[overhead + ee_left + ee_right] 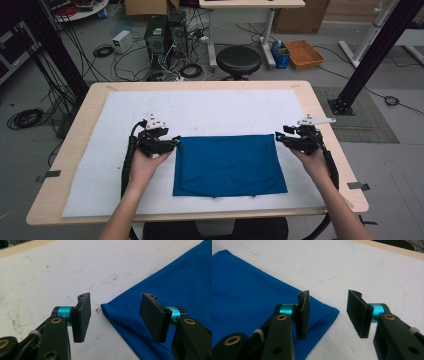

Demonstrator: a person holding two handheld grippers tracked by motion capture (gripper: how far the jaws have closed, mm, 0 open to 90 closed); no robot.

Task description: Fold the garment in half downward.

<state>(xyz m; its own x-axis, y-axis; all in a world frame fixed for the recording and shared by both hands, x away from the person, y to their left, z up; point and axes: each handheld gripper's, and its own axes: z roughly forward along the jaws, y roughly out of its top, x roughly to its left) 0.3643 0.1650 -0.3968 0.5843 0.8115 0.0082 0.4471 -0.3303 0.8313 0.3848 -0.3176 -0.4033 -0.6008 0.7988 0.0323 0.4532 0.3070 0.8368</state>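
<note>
Two open tools (176, 142) (278, 138) beside blue cloth (229, 165)

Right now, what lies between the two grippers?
In the high view, the folded blue cloth on the white mat spans from left gripper to right gripper.

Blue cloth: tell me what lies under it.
The blue cloth lies flat on the white mat covering the table. Mat shows on every side; whatever sits beneath the cloth itself is covered.
</note>
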